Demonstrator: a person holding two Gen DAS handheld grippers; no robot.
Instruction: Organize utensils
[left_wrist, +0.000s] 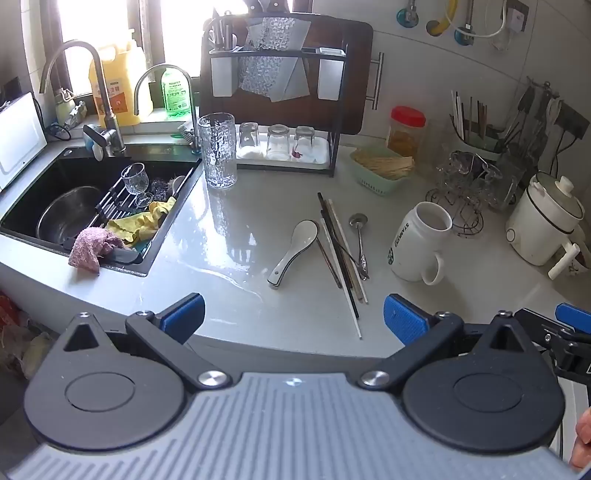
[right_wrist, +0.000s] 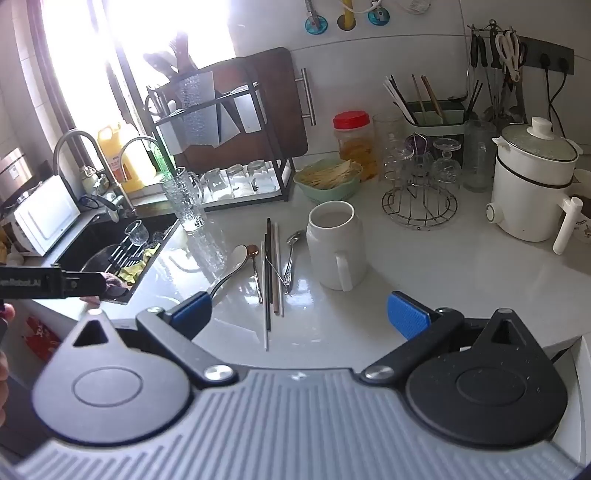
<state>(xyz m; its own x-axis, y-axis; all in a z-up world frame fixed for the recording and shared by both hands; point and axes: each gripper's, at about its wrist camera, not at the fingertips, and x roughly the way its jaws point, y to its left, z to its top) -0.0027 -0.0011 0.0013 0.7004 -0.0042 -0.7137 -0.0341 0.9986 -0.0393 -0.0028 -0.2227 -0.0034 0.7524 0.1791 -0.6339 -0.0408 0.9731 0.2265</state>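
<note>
Loose utensils lie on the pale counter: a white ceramic spoon (left_wrist: 295, 249) (right_wrist: 231, 267), a bundle of chopsticks (left_wrist: 341, 254) (right_wrist: 271, 273), a metal spoon (left_wrist: 360, 240) (right_wrist: 291, 254) and a small brown spoon (right_wrist: 255, 266). To their right stands a white mug (left_wrist: 419, 245) (right_wrist: 336, 243). My left gripper (left_wrist: 293, 323) hovers open in front of the counter's near edge, nothing between its blue pads. The right gripper (right_wrist: 299, 314) is open too, over the near edge below the chopsticks. A utensil holder (left_wrist: 476, 129) (right_wrist: 434, 118) with chopsticks stands at the back right.
A black sink (left_wrist: 48, 177) with a bowl, a glass and cloths lies at the left. A tall ribbed glass (left_wrist: 218, 151), a dish rack (left_wrist: 284, 107) with upturned glasses, a red-lidded jar (left_wrist: 406, 131), a green basket (left_wrist: 382, 168), a wire glass stand (right_wrist: 419, 199) and a white cooker (right_wrist: 532, 184) crowd the back.
</note>
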